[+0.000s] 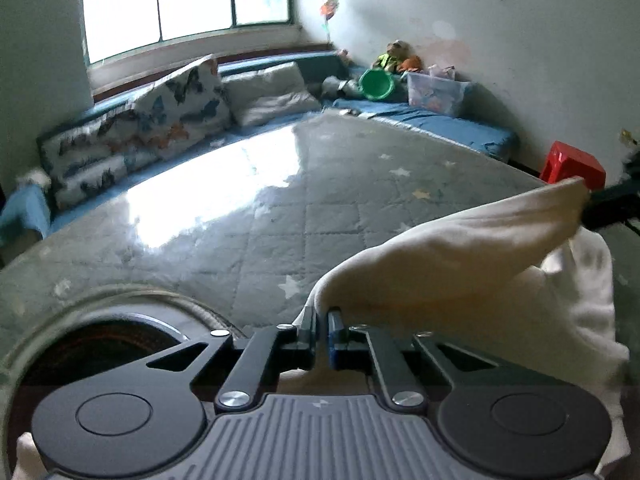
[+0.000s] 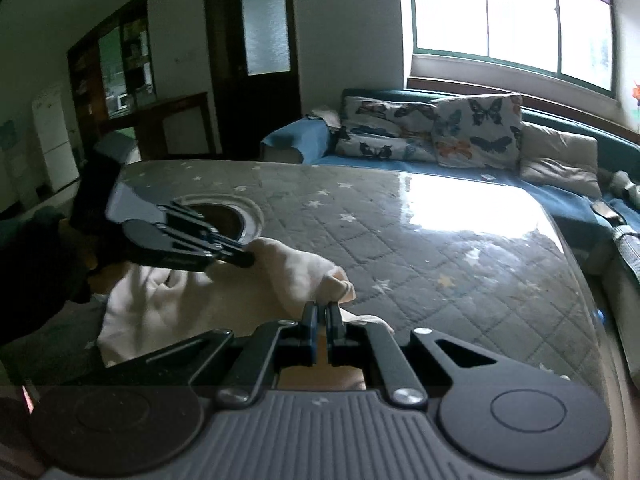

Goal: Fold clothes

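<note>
Star-quilted surface (image 1: 280, 216) before a blue sofa (image 2: 540, 188).
Both grippers, left (image 1: 322, 314) and right (image 2: 323, 307), pinch the cream garment (image 1: 460, 256): soft, light, limp; grasp hems.

The garment (image 1: 460, 264) is cream white and plain. The table cover (image 1: 320, 208) is grey-green, quilted in diamonds and scattered with pale stars. Both grippers, the left gripper (image 1: 323, 320) and the right gripper (image 2: 323, 312), are black with a ribbed grey body. The cushions (image 2: 476, 132) are white with blue and orange butterflies. The sofa cover (image 1: 440, 120) is blue, the bucket (image 1: 376, 84) green, the stool (image 1: 572, 166) red.
</note>
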The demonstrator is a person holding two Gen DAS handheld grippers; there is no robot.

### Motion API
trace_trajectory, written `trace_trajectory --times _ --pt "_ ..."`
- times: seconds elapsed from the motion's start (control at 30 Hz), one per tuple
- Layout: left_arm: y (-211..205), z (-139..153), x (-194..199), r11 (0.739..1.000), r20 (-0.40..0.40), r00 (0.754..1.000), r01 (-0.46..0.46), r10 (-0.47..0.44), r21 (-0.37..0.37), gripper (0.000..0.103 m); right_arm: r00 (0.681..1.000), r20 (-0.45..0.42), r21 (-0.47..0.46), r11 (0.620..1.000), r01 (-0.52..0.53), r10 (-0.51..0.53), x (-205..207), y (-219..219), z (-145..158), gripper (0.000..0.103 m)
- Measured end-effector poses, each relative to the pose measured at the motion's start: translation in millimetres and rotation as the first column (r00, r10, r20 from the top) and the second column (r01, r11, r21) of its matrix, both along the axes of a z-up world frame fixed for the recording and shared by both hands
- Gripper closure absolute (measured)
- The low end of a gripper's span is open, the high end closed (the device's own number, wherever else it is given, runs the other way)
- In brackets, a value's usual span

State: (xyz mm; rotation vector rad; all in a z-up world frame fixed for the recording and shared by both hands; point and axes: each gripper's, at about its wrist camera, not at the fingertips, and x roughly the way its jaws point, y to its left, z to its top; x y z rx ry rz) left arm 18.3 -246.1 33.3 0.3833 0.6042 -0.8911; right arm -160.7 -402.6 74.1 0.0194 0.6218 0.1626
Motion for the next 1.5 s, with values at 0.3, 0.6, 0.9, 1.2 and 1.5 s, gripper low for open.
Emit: trace_trajectory --times 0.3,0.6,0.9,1.2,1.5 --pt "9.8 8.1 -82.3 0.946 0.075 0.943 0.322 -0.324 0.045 0.088 0.994 -0.065 0.002 0.996 0.086 -0.085 3.4 -24.7 -20.8 0.099" --pt "27.5 24.2 -49.9 0.97 -0.013 0.974 0.222 -0.225 -0.097 0.063 0.988 -0.093 -0.006 0.992 0.127 -0.127 5.1 -34.5 -36.0 0.099" --pt "20.9 -3.7 -1.7 1.0 -0.211 0.977 0.021 -0.025 -0.021 0.056 0.986 -0.103 0.008 0.991 0.136 -0.134 3.4 -37.3 -40.8 0.099" --pt "23.5 14.7 -31.0 1.0 0.121 0.993 0.013 -0.01 -0.024 0.097 0.989 -0.046 -0.016 0.99 0.141 -0.142 13.6 -36.1 -28.7 0.099" --pt "37.3 2.9 -67.5 0.978 0.235 0.951 0.207 -0.202 0.007 0.094 0.99 -0.066 -0.003 0.992 0.126 -0.126 17.6 -35.4 -32.3 0.099"
